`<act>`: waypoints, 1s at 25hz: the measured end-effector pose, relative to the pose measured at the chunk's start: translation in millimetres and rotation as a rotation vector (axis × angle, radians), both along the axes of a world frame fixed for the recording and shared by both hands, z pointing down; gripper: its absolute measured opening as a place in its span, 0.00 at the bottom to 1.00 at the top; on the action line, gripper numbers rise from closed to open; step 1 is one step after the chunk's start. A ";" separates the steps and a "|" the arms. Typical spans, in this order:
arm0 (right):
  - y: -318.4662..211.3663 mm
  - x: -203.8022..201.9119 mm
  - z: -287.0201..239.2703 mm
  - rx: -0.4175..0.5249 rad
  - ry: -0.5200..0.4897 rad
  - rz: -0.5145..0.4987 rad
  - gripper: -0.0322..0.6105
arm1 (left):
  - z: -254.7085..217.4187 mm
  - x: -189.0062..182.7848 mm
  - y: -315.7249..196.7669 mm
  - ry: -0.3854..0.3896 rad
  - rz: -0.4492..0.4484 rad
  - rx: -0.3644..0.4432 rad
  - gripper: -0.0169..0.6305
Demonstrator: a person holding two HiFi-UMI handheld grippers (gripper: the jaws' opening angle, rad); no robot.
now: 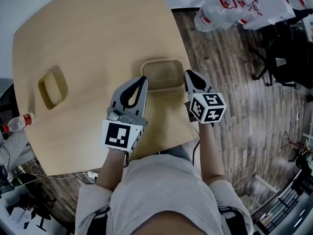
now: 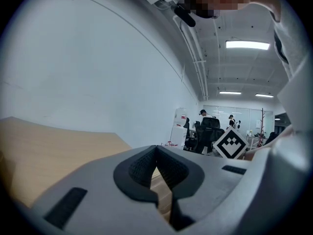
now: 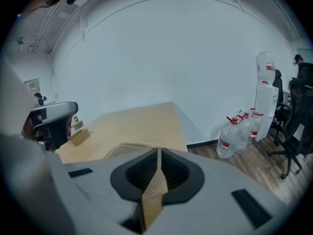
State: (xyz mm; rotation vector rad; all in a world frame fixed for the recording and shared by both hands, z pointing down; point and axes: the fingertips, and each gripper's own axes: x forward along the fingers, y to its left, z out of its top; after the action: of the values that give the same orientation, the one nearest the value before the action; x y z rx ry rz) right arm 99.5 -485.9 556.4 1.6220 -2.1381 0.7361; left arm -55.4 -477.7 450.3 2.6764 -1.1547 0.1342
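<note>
Tan tray (image 1: 162,73), light-wood table (image 1: 98,38), grey right tongs (image 1: 189,75) w/ b&w squares.

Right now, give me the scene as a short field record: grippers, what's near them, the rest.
left gripper: jaws together, empty; by the tan tray, at its left near corner
right gripper: jaws almost together with a thin tan strip between them (tray rim or table, cannot tell); at the tray's right edge
table: second tray at far left
rest: water jugs on the floor; small bottle beside the table's left edge
</note>
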 end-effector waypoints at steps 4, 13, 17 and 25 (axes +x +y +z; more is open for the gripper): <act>-7.8 4.9 13.0 -0.041 0.012 0.016 0.07 | 3.4 -5.4 -4.5 0.000 -0.013 -0.010 0.05; -9.1 9.0 38.5 -0.135 0.023 0.044 0.14 | 11.4 -15.8 -6.7 0.001 -0.035 -0.030 0.05; -10.0 10.4 41.3 -0.156 -0.001 0.066 0.14 | 12.2 -17.8 -6.8 0.004 -0.041 -0.031 0.05; -10.5 10.4 36.1 -0.140 -0.052 0.109 0.09 | 9.4 -21.0 1.4 0.000 -0.053 -0.023 0.05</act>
State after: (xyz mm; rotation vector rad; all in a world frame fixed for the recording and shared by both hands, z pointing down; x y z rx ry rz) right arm 109.8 -496.5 592.5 1.6714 -1.9966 0.9492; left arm -76.5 -476.3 459.7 2.6239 -1.2152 0.1374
